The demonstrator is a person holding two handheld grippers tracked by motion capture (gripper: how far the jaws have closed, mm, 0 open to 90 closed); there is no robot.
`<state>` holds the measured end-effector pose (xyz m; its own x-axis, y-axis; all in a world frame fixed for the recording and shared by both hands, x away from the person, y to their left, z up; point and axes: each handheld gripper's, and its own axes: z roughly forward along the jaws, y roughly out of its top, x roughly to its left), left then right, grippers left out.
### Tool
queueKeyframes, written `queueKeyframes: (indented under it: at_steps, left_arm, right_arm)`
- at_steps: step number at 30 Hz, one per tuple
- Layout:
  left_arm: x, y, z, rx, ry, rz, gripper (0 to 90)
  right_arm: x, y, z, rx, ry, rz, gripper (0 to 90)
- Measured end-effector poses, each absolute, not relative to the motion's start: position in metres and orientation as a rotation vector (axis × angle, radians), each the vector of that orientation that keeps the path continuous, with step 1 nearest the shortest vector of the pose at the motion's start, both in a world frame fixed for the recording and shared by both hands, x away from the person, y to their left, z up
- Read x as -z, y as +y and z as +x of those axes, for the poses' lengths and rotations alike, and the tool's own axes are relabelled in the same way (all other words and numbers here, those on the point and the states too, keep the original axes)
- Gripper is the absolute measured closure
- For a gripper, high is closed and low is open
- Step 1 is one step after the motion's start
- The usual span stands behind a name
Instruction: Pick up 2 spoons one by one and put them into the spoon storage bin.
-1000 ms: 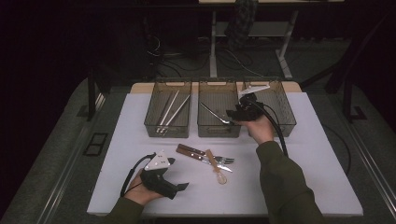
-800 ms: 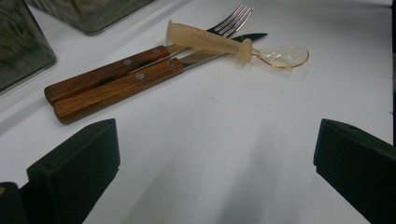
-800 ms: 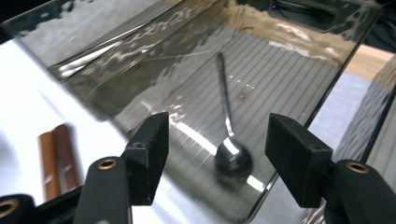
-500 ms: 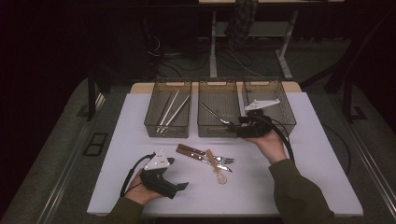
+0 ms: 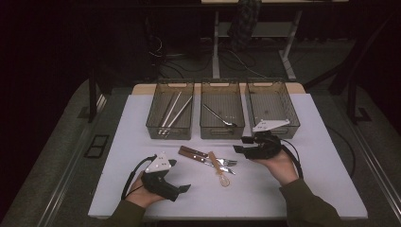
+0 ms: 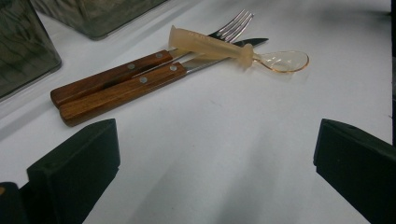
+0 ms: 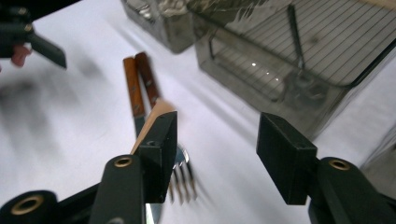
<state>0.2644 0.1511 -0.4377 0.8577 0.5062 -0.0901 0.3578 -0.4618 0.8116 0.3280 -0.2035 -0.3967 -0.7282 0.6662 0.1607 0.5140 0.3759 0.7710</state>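
On the white table (image 5: 142, 137), a wooden-handled fork (image 6: 112, 77), a wooden-handled knife (image 6: 116, 91) and a clear plastic spoon with a pale handle (image 6: 224, 46) lie in a small pile near the three see-through grey bins (image 5: 222, 118). A second ago the right gripper (image 5: 243, 145) was up over the right bin; now it has come down beside the pile with jaws apart and empty, so I think it will pick one up next. The left gripper (image 5: 182, 189) rests low at the near edge, jaws wide apart, holding nothing and pointing at the pile.
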Motion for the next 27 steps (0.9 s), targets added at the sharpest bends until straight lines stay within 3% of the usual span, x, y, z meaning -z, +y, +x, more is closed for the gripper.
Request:
queueKeyframes:
  at_steps: [6,17,27]
  left_arm:
    - [0.437,0.153,0.264,-0.201,0.624,2.098,0.0]
    - [0.437,0.152,0.264,-0.199,0.616,2.099,0.0]
    - [0.437,0.152,0.264,-0.2,0.614,2.1,0.0]
  right_arm:
    - [0.402,-0.204,0.312,-1.282,2.48,0.999,55.7]
    - [0.414,-0.178,0.293,-1.271,2.623,0.859,89.2]
    - [0.432,-0.138,0.286,-1.189,2.744,0.743,89.7]
